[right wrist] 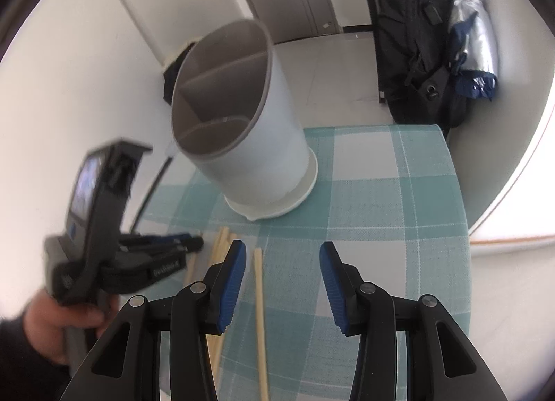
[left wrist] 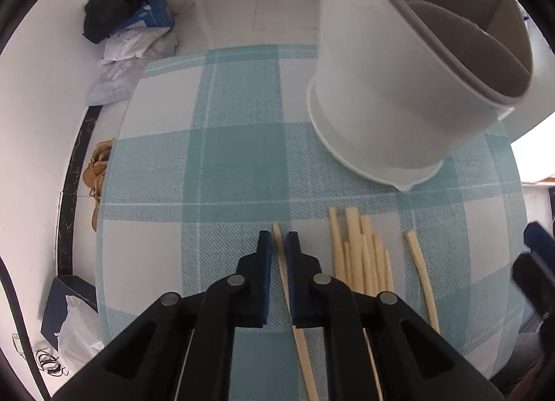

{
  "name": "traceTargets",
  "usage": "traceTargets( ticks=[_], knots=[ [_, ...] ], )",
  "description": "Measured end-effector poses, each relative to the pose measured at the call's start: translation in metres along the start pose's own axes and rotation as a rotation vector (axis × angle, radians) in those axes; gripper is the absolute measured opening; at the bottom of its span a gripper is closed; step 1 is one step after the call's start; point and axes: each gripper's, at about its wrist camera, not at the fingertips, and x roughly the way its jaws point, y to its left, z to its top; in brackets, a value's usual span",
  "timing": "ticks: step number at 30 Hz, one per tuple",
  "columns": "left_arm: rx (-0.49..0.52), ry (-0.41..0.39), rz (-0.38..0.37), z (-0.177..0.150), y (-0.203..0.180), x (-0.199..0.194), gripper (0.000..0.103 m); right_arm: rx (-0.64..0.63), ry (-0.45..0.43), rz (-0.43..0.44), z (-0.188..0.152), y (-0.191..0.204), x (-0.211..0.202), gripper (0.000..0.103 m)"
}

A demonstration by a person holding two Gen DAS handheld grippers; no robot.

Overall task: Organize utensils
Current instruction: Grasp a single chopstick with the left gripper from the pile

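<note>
The left gripper (left wrist: 278, 238) pinches one chopstick (left wrist: 281, 262) at six o'clock from the holder (left wrist: 392, 96), a bundle (left wrist: 364, 255) beside it, while only the right view shows the right gripper (right wrist: 282, 252) half-open over the cloth (right wrist: 381, 200).

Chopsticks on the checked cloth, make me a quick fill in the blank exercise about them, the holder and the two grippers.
1. The left gripper is shut on a single ____.
2. The right gripper has its jaws ____, gripping nothing.
3. The white holder has nothing inside and is split into ____ compartments.
4. The holder and chopsticks rest on a checked ____.

Missing words: chopstick; open; three; tablecloth
</note>
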Motion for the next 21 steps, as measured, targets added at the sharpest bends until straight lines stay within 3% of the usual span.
traceTargets(
  ticks=[5,11,15,21],
  knots=[
    [-0.123,-0.006,-0.126,-0.002,0.029,0.001,0.001,-0.124,0.070,-0.055,-0.011,0.019,0.025,0.043],
    [-0.154,-0.052,-0.191,-0.007,0.050,-0.012,0.001,-0.190,0.118,-0.060,-0.012,0.035,0.050,0.029],
    [-0.158,-0.085,-0.225,-0.006,0.058,-0.022,0.001,-0.232,0.136,-0.089,-0.009,0.047,0.063,0.029],
    [-0.248,-0.032,-0.281,-0.006,0.071,-0.017,0.002,-0.266,0.133,-0.127,-0.007,0.059,0.078,0.030]
  ],
)
